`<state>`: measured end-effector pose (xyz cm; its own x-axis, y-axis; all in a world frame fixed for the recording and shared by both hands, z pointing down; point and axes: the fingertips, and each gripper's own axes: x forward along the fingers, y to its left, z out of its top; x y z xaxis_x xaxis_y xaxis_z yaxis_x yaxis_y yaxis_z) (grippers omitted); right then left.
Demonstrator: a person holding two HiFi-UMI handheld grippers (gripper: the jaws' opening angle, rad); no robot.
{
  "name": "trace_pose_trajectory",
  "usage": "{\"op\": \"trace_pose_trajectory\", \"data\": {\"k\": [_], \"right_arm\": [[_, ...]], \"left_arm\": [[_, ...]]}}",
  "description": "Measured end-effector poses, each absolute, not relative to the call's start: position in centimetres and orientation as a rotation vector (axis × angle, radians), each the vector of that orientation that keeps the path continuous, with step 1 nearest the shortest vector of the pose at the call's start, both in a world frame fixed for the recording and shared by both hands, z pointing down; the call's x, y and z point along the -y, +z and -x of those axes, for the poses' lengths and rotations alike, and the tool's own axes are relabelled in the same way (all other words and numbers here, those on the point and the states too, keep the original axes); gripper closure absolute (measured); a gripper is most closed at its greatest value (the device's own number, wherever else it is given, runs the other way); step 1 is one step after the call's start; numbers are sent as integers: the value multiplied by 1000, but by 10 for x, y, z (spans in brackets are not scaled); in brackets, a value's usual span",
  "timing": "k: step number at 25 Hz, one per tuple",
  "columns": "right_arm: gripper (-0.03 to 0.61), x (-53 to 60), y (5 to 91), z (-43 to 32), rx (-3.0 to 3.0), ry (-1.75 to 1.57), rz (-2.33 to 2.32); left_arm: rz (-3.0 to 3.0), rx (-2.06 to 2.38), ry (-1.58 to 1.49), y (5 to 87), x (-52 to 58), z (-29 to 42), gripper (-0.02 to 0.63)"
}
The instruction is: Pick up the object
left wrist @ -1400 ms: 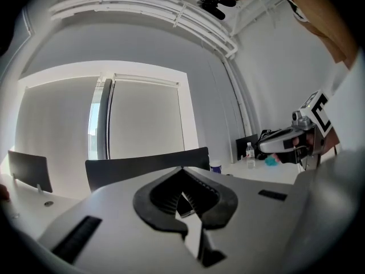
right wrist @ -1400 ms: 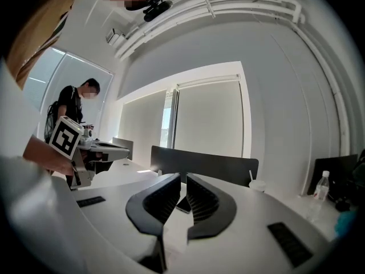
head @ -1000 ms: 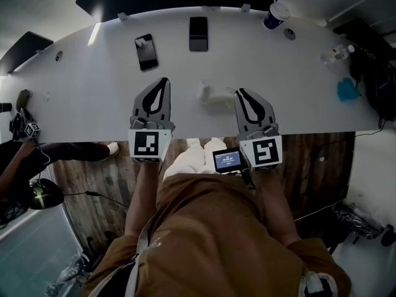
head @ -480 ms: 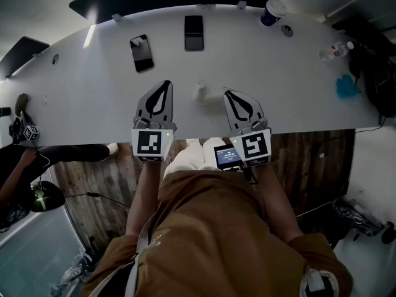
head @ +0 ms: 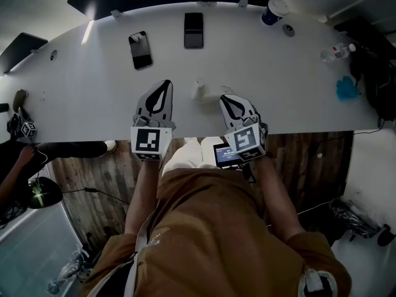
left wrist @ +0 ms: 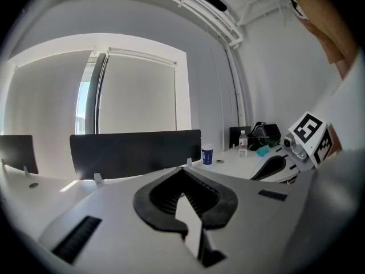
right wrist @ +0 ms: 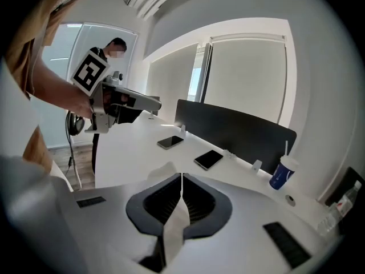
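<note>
Head view: one small white crumpled wad (head: 199,90) on the white table (head: 297,73), between your two claws and just beyond the tips of the right claw (head: 225,99). It is probably tissue or paper, so light, soft and easily flattened; pinch it across its middle. Right claw: jaws together, holding nothing — left claw (head: 164,83) likewise closed and empty.
</note>
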<state>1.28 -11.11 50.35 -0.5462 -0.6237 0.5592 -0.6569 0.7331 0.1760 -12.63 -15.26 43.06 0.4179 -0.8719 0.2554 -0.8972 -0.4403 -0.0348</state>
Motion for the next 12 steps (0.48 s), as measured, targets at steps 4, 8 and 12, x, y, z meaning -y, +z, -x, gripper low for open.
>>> {"op": "trace_pose_trajectory", "data": {"k": [4, 8, 12], "right_arm": [[565, 111, 512, -8, 2316, 83, -915], [565, 112, 523, -8, 2296, 93, -892], [565, 114, 531, -8, 2267, 95, -867]], "left_arm": [[-2558, 1569, 362, 431, 155, 123, 607], [-2563, 1540, 382, 437, 155, 118, 607], [-2536, 1536, 413, 456, 155, 117, 608]]}}
